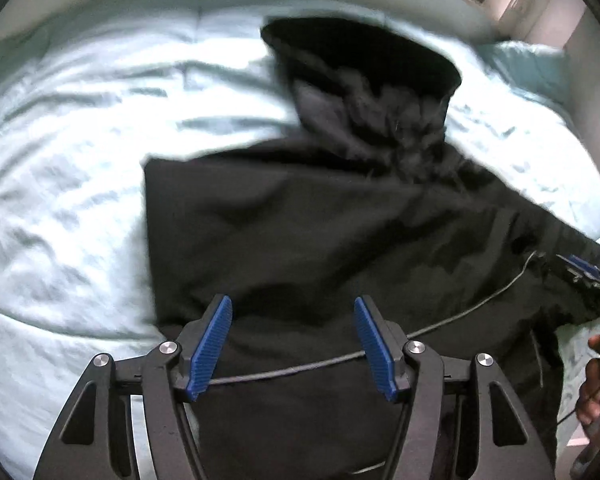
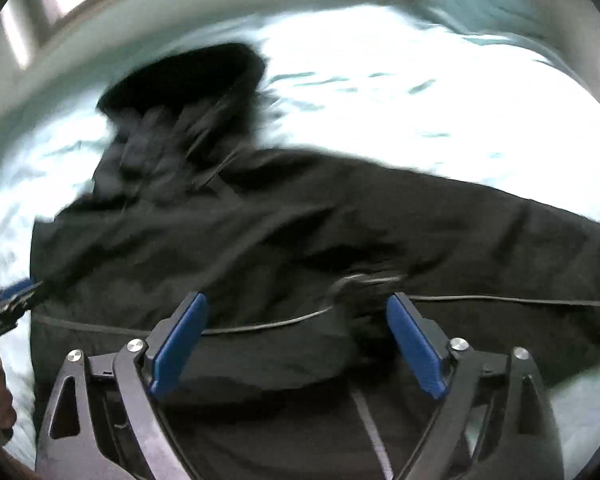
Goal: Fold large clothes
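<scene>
Hood (image 1: 360, 60) of black jacket (image 1: 320, 232) points toward far bed edge.

a bed (image 1: 72, 184) with a wrinkled pale blue-green cover carries a black hooded jacket (image 1: 320, 220), spread flat across it, hood toward the far side. a matching pillow (image 1: 528, 64) lies at the far corner.

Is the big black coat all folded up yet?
Not yet. The black coat lies spread on the pale blue bedding, one side looking turned in. The left gripper and right gripper are open above it. The hood still sticks out.
</scene>
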